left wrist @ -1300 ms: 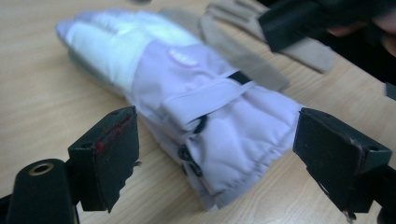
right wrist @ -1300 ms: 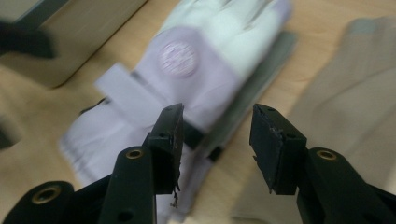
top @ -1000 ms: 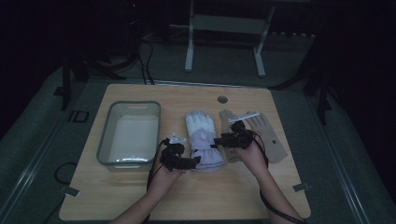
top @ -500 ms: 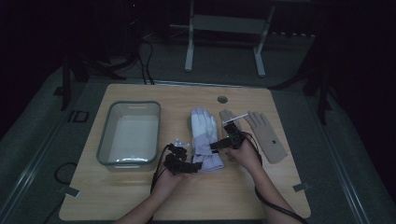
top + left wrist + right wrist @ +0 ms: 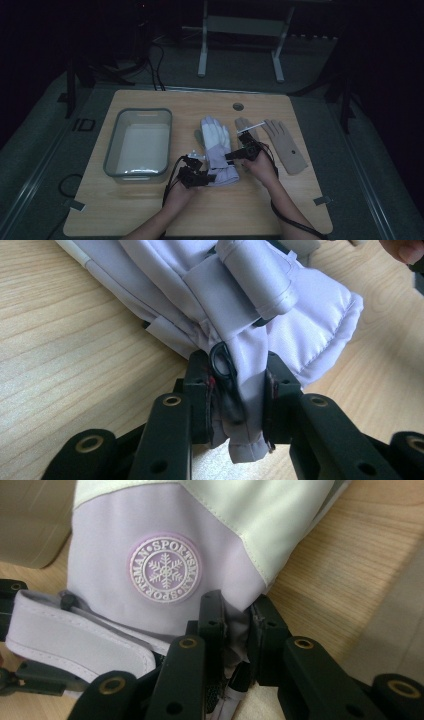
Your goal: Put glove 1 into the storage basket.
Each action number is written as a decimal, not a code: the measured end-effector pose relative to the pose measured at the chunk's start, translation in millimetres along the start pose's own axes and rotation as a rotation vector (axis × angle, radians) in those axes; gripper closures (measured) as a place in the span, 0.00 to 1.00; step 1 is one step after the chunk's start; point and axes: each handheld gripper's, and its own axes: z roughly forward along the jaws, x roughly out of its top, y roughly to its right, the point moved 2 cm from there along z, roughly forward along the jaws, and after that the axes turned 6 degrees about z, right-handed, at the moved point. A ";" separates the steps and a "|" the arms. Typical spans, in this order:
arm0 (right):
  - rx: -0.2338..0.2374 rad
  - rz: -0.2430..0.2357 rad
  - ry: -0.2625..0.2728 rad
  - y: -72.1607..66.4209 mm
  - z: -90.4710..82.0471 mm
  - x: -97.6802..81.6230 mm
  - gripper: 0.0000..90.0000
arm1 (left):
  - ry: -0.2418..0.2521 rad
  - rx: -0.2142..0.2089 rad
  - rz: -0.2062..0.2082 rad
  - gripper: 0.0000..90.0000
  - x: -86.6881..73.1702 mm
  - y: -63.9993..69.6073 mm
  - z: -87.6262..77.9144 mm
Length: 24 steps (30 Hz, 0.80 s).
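A white and lavender ski glove (image 5: pixel 216 142) lies in the middle of the wooden table (image 5: pixel 150 210), fingers pointing away from the person. My left gripper (image 5: pixel 206 176) is at the glove's cuff, and in the left gripper view its jaws are shut on a fold of cuff fabric (image 5: pixel 239 390) beside a small black ring. My right gripper (image 5: pixel 235 155) is at the glove's right edge. In the right gripper view it (image 5: pixel 235 625) is shut on the lavender edge, just below a round snowflake badge (image 5: pixel 165 570).
A grey plastic bin (image 5: pixel 112 145) stands to the left of the glove. A tan hand-shaped form (image 5: pixel 286 146) lies flat to the right, with a second tan piece (image 5: pixel 245 125) between it and the glove. A round hole (image 5: pixel 238 106) is near the table's far edge.
My left gripper has drawn slightly toward the person with the cuff. My right gripper has shifted a little left along the glove's edge. The glove has barely moved.
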 end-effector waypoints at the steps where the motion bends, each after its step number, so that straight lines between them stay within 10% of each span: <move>1: -0.002 -0.002 0.004 -0.7 -1.4 -0.4 0.88 | -0.005 -0.005 0.004 0.79 1.4 0.4 -1.2; 24: 0.015 -0.058 0.160 -28.7 -62.6 15.3 0.88 | 0.022 -0.008 0.110 0.80 47.4 13.9 -50.1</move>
